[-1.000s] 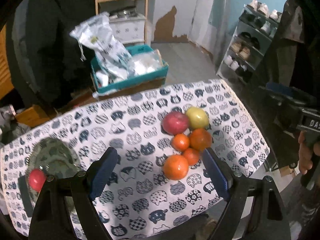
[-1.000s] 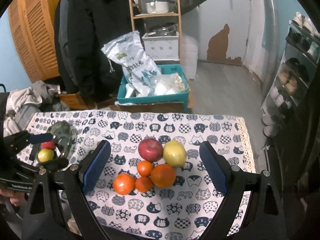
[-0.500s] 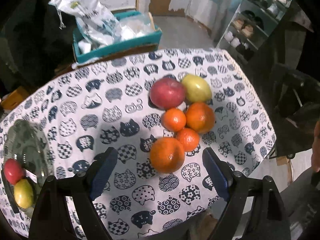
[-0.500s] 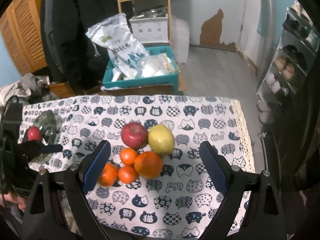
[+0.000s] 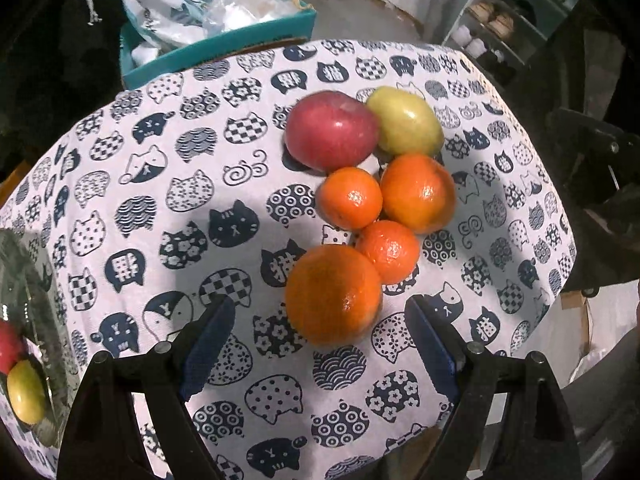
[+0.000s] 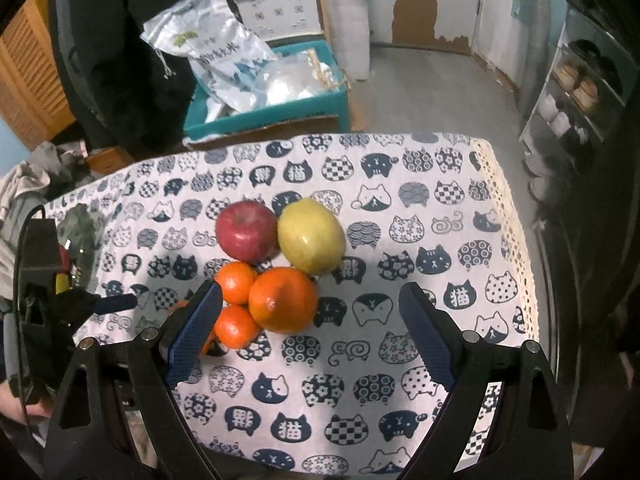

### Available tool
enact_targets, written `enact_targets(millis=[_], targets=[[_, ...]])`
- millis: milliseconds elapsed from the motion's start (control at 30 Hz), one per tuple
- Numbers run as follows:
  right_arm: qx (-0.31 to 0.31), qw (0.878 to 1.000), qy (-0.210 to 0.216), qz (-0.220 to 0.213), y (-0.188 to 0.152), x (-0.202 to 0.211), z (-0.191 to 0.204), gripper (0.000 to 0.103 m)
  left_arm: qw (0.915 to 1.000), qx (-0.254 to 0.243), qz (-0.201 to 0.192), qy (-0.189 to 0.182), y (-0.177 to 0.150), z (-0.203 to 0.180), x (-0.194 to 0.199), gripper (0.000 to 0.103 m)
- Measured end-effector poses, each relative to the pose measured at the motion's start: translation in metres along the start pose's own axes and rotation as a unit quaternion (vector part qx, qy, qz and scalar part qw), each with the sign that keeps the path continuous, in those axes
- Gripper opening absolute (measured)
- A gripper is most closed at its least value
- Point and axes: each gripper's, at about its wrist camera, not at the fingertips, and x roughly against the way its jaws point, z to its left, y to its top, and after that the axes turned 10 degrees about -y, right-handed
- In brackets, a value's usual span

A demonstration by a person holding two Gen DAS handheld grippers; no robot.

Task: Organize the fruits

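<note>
Here your left gripper (image 5: 318,338) stands open with nothing between its blue pads, and the nearest large orange (image 5: 333,294) sits just ahead at its twelve o'clock, on the cat-print tablecloth (image 5: 160,184). From that orange, a small tangerine (image 5: 387,251) touches it at one o'clock, and the red apple (image 5: 331,130) and yellow-green fruit (image 5: 405,126) lie farthest, at twelve. A glass dish (image 5: 44,336) at nine o'clock holds a red and a yellow fruit. Your right gripper (image 6: 310,322) is open too, gripping nothing; the other large orange (image 6: 283,299) lies between its fingers, nearer the left one.
</note>
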Motion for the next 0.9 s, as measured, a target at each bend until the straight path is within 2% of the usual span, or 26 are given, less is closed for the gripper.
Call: enact_targets(millis=[400,467,533,600,900], targets=[[-0.004,1.000,0.002,0.018,0.004,-0.021,-0.004,0.090,0.9993,0.001,0.036,-0.008,-0.002,0.006,-0.036,0.088],[-0.007,1.000,0.002,0.022,0.005,-0.025,-0.005,0.090,0.9991,0.000,0.041,-0.013,-0.002,0.008,-0.041,0.085],[-0.008,1.000,0.003,0.025,0.007,-0.031,-0.006,0.090,0.9987,-0.001,0.045,-0.023,-0.001,0.010,-0.045,0.071],[-0.009,0.999,0.004,0.030,0.009,-0.038,-0.006,0.090,0.9980,-0.004,0.048,-0.041,0.001,0.010,-0.049,0.064],[0.015,0.999,0.004,0.052,0.022,-0.079,-0.003,0.090,0.9991,-0.014,0.027,-0.029,0.009,0.012,-0.039,0.060]])
